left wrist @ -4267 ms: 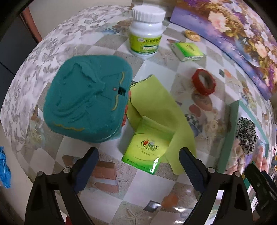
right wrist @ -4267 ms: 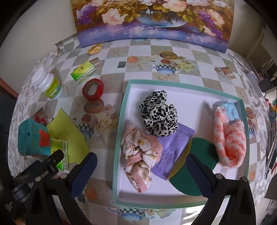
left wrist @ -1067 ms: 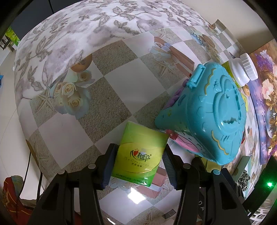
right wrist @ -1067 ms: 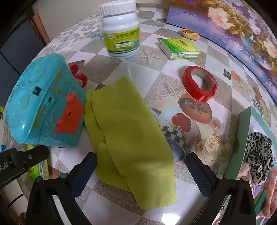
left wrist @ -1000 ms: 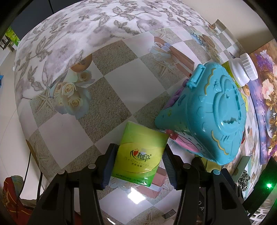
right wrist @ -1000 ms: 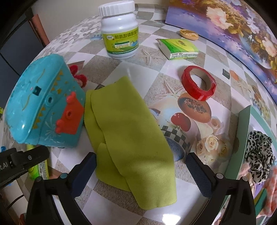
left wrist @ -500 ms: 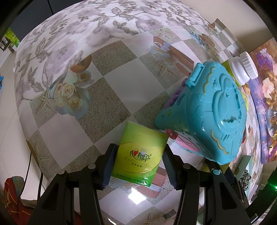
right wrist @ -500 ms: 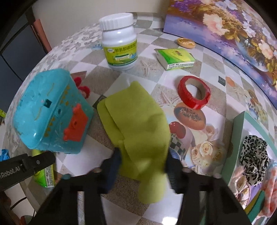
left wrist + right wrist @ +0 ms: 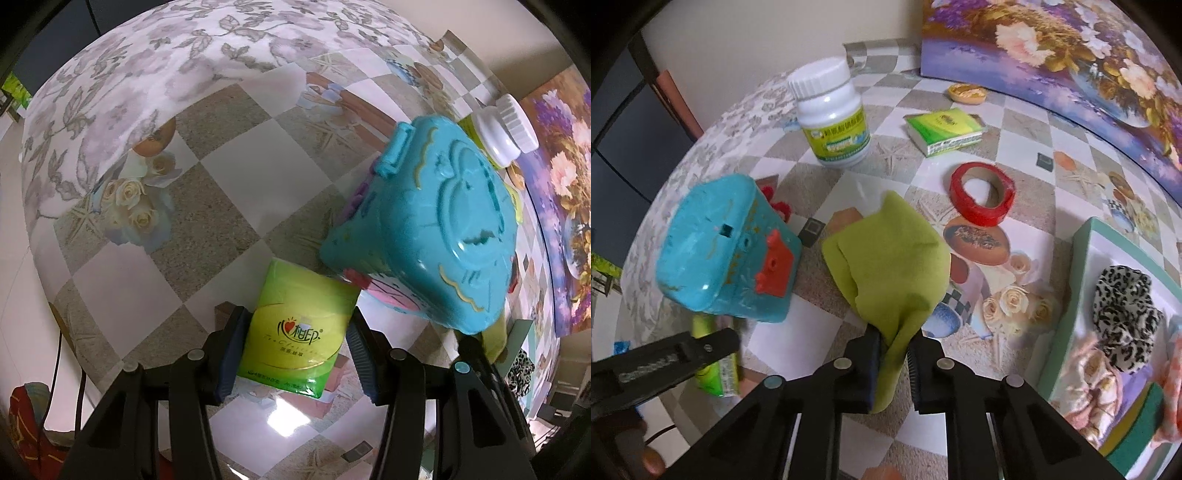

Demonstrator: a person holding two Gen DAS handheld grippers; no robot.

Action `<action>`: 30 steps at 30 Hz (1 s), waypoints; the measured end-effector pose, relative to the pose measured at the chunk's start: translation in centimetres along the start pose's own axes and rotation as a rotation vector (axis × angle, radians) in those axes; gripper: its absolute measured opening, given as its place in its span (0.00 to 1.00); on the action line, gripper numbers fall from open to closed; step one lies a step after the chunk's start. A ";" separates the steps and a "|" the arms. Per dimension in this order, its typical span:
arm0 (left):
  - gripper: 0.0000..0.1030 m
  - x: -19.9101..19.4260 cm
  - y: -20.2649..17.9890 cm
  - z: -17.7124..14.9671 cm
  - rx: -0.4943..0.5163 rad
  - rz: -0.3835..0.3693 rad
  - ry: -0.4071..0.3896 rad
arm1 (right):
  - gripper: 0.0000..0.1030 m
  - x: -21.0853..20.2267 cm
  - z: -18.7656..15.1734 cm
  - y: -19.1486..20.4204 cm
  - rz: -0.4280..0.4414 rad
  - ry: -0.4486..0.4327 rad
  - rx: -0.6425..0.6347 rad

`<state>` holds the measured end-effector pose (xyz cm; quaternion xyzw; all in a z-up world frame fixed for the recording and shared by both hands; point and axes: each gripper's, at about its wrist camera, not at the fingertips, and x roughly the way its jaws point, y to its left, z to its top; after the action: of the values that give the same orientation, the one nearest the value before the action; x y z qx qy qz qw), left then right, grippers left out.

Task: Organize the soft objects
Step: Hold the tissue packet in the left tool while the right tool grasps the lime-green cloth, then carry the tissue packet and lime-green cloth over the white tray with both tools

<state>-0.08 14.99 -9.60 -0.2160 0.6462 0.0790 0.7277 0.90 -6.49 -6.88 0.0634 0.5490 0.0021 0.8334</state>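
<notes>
1. A checked tablecloth printed with roses covers the table; a flower painting leans at 1 o'clock.
2. The green cloth hangs bunched at centre, lifted, where a second ago it lay flat.
3. The right gripper has just been closing and pinches the cloth.
4. The left gripper clamps a tissue pack at 6 o'clock, half-spread.

Bright even light, glare on tabletop, fisheye-warped dark corners, mostly sharp
</notes>
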 end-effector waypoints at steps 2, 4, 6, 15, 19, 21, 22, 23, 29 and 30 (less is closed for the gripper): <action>0.53 0.0 -0.3 -0.2 0.007 -0.008 0.000 | 0.14 -0.9 -0.1 -0.6 0.005 -0.015 0.020; 0.53 0.0 -0.7 -0.4 0.014 -0.019 0.002 | 0.14 -1.9 -0.3 -1.3 0.014 -0.029 0.041; 0.53 -0.1 -1.1 -0.6 0.020 -0.027 0.001 | 0.14 -2.9 -0.6 -1.9 0.013 -0.045 0.050; 0.53 -1.1 -3.9 -2.4 0.092 -0.063 -0.015 | 0.13 -7.8 -0.7 -4.6 0.017 -0.161 0.112; 0.53 -1.8 -6.4 -4.1 0.166 -0.068 -0.038 | 0.13 -9.6 -0.9 -6.2 0.020 -0.204 0.157; 0.53 -2.1 -7.8 -4.9 0.206 -0.072 -0.048 | 0.13 -10.3 -1.0 -7.1 0.016 -0.223 0.178; 0.53 -2.2 -8.3 -5.1 0.221 -0.075 -0.051 | 0.13 -10.8 -1.0 -7.6 0.007 -0.234 0.189; 0.53 -2.4 -9.1 -5.7 0.245 -0.079 -0.058 | 0.13 -11.1 -1.0 -7.9 0.003 -0.241 0.196; 0.53 -3.1 -11.9 -6.3 0.360 -0.097 -0.108 | 0.13 -13.2 -1.2 -10.5 0.004 -0.288 0.282; 0.53 -3.4 -12.4 -6.5 0.385 -0.090 -0.128 | 0.13 -13.5 -1.3 -10.9 0.003 -0.295 0.294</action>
<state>-1.61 1.72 -4.11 -0.0964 0.5916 -0.0650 0.7978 -6.37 -18.20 3.83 0.1847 0.4152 -0.0861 0.8866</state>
